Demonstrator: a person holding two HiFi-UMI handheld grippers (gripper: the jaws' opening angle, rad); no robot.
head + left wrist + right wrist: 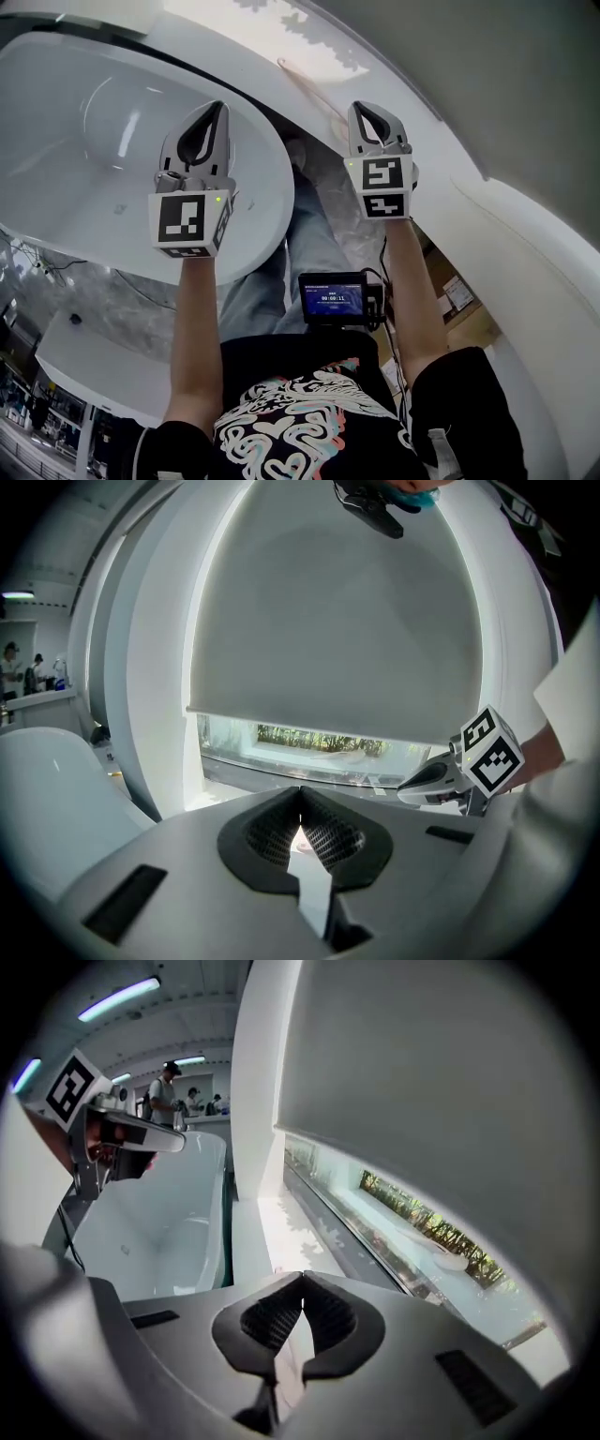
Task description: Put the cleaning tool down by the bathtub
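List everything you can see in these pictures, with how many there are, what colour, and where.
bathtub: one, white, at the person's left, under the left gripper
roller blind: one, grey, drawn most of the way down
window: one strip showing under the blind, greenery outside
small screen: one, black with a lit display, at the person's waist
people in the background: a few, far off beyond the bathtub
T-shirt: one, black with a pale pattern, on the person
left gripper: one, grey, with a black-and-white marker cube, jaws together, nothing between them
right gripper: one, grey, same cube, jaws together, nothing between them
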